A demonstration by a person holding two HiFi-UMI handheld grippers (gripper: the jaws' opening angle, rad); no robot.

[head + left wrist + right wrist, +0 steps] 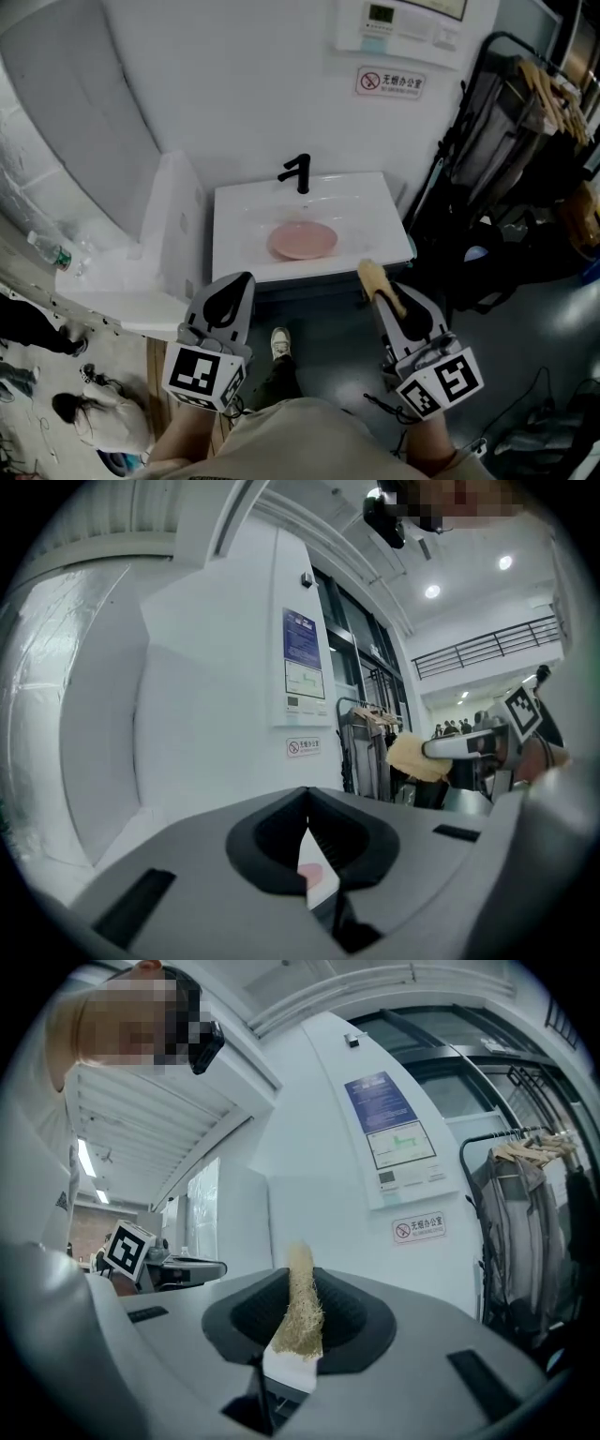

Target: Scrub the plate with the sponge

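A pink plate (304, 240) lies in the white sink basin (375, 202) below a black faucet (298, 173). My left gripper (228, 292) hangs in front of the sink's near left edge, shut with nothing in it; a sliver of the pink plate (313, 875) shows past its closed jaws. My right gripper (386, 294) is held in front of the sink's near right corner, shut on a tan fibrous sponge (380, 282) that sticks up from its jaws. That sponge (300, 1312) stands edge-on in the right gripper view and shows again in the left gripper view as the sponge (417, 757).
A white partition (173, 220) stands at the sink's left. A garment rack with hanging clothes (525, 141) and dark bags (487, 262) fill the right side. A no-smoking sign (390, 82) is on the wall. My shoe (279, 343) rests on the grey floor below the sink.
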